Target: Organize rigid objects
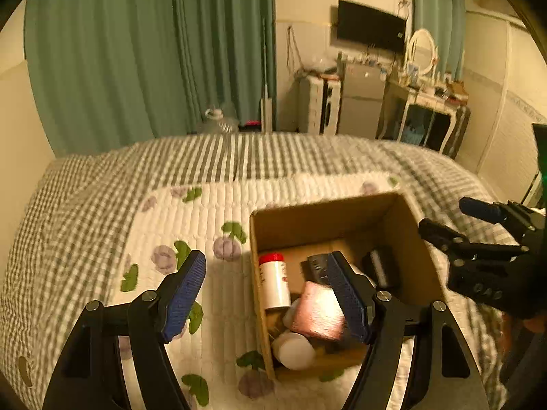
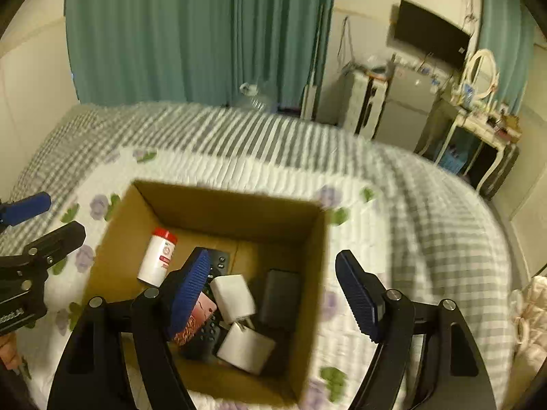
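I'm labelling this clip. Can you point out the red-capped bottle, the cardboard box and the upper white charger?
red-capped bottle [image 2: 157, 259], right wrist view, on its white body.
cardboard box [image 2: 225, 210], right wrist view, on its far inner wall.
upper white charger [image 2: 232, 295], right wrist view, on its top face.

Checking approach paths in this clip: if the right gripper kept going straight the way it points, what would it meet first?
The open right gripper points down into the cardboard box. Straight on, it would probably meet the white charger blocks lying atop the clutter, beside the dark flat device; depth is unclear.
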The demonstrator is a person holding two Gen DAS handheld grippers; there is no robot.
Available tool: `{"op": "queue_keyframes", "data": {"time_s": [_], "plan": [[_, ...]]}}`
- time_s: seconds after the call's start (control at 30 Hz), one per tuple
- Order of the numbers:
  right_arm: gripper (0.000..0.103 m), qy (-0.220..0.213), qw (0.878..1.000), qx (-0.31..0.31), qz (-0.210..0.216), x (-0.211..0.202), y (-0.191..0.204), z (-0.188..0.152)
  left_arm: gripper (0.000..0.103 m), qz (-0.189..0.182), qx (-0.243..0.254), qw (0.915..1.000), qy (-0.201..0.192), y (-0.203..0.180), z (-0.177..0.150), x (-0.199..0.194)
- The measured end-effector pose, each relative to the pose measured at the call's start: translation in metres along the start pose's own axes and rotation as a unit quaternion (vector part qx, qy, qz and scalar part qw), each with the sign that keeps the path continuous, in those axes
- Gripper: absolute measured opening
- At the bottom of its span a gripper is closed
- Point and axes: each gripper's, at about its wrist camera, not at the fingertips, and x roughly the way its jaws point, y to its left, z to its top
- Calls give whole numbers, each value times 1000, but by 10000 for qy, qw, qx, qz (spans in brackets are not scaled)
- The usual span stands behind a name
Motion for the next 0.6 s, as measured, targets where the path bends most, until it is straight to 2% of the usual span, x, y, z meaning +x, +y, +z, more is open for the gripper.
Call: {"op": "queue_keyframes", "data": {"time_s": [0.1, 0.2, 0.27, 0.37, 0.4, 0.6], "plan": [[76, -251, 9996, -38, -137, -52, -7, 4, 80, -23, 6, 9994, -354, -4, 4, -41], [85, -557, 9980, -24, -295, -106, -11, 0, 86, -51, 35, 9973, -728, -8, 6, -81], [91, -789, 9960, -66, -423, -139, -11, -5, 103, -27, 62, 9961, -881, -11, 6, -103], [97, -1133, 9916, -101, -613, -181, -9, -15, 103, 14, 18, 9930, -1183, -13, 0, -129], [102, -1229, 9905, -93, -615, -193, -7, -18, 103, -1, 50, 9924, -1226, -14, -2, -134], [103, -1634, 9850, 123, -538, -224, 3, -35, 103, 103, 268, 9914, -1279, -15, -28, -134]]}}
